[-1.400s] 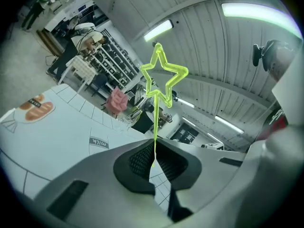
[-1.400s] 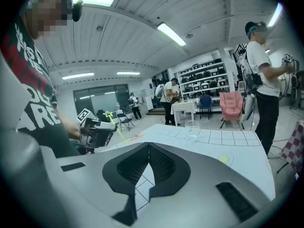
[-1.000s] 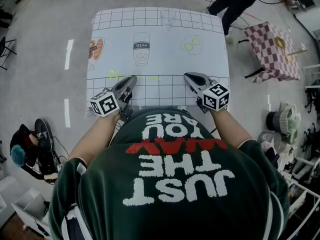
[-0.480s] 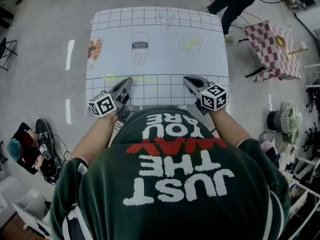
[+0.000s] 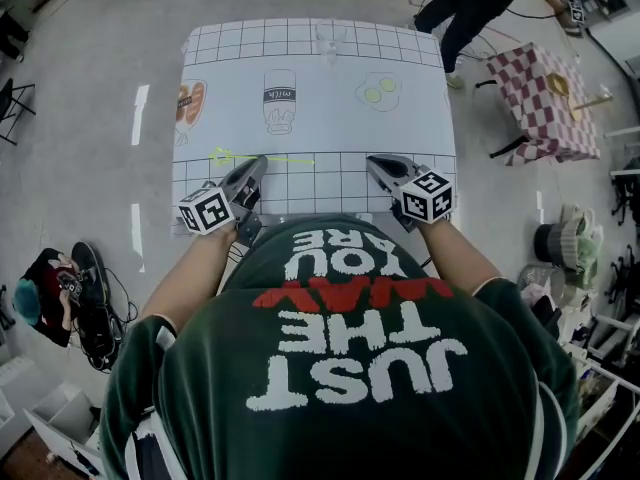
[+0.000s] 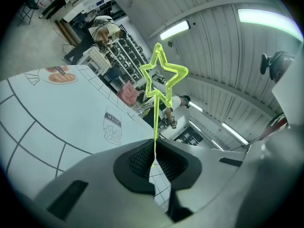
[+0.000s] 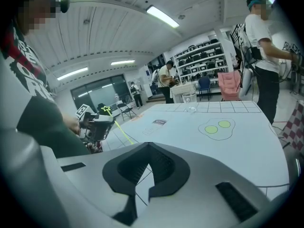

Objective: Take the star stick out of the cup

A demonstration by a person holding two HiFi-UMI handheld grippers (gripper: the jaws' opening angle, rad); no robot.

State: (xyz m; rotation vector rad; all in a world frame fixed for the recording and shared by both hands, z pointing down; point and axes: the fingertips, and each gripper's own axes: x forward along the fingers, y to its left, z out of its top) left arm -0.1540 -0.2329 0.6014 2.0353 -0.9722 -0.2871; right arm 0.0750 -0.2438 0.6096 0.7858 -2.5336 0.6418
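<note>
While left gripper (image 6: pixel 154 160) pinches star stick (image 6: pixel 155 127), right gripper (image 7: pixel 148 167) hovers, fingers (image 7: pixel 167 167) together.

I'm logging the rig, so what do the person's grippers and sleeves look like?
Both the left gripper and right gripper are grey, tapered shells with black ribbed pads. Each carries a white cube with black square markers. The person wears a dark green short-sleeved shirt.

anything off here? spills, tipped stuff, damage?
Nothing stands out. The thin yellow-green star stick is clamped in the left tool, out of the clear plastic cup, which stands upright near the far edge of the white printed table. No spill or damage is visible. The right tool holds nothing.
</note>
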